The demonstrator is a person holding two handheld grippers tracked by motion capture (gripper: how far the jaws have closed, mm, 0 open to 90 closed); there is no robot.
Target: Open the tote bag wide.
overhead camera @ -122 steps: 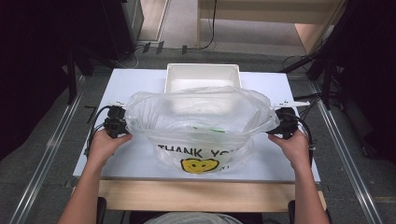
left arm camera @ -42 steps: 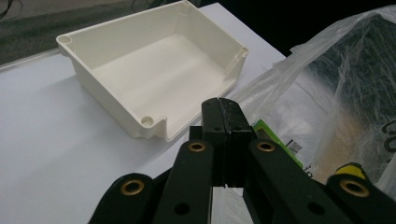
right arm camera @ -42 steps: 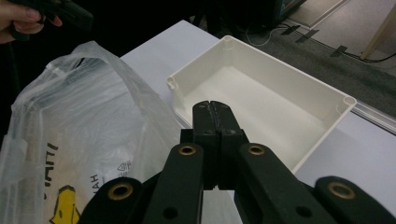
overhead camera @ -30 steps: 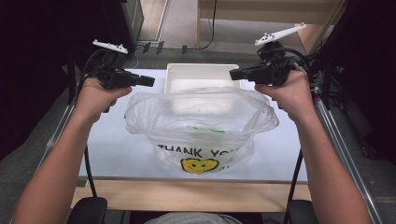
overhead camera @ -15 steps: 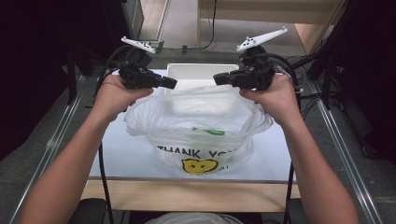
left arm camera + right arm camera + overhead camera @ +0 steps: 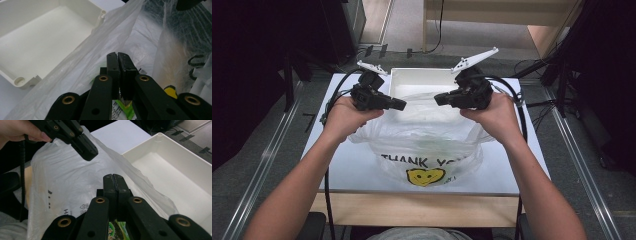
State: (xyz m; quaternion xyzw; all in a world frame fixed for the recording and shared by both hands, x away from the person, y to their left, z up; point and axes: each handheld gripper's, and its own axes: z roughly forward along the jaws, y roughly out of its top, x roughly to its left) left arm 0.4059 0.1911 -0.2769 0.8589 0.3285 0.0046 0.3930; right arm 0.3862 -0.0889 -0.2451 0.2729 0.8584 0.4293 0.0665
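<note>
Two grippers: both hover over the bag's open top, tips pointing toward each other, near but apart.
Surface (image 6: 357,172): white top with a pale wooden front edge; it carries the bag and the bin.
Plastic bag (image 6: 427,145): clear and crumpled, in the middle of the surface on the person's side, mouth up; black "THANK YOU" lettering and a yellow smiley face sit on its near wall.
Bin (image 6: 412,80): white, rectangular and shallow, just behind the bag on the far side of the surface; the bag's rear edge leans over its near wall.
Left gripper (image 6: 399,104): held in the left hand (image 6: 344,115) above the bag's left rim; its fingers (image 6: 113,67) are pressed together with nothing between them.
Right gripper (image 6: 439,98): held in the right hand (image 6: 497,115) above the bag's right rim; its fingers (image 6: 108,183) meet flat, also holding nothing.
Packet (image 6: 122,110): green and white, printed, lying inside the bag below the left gripper's fingers; a similar green patch shows through the plastic in the high view.
</note>
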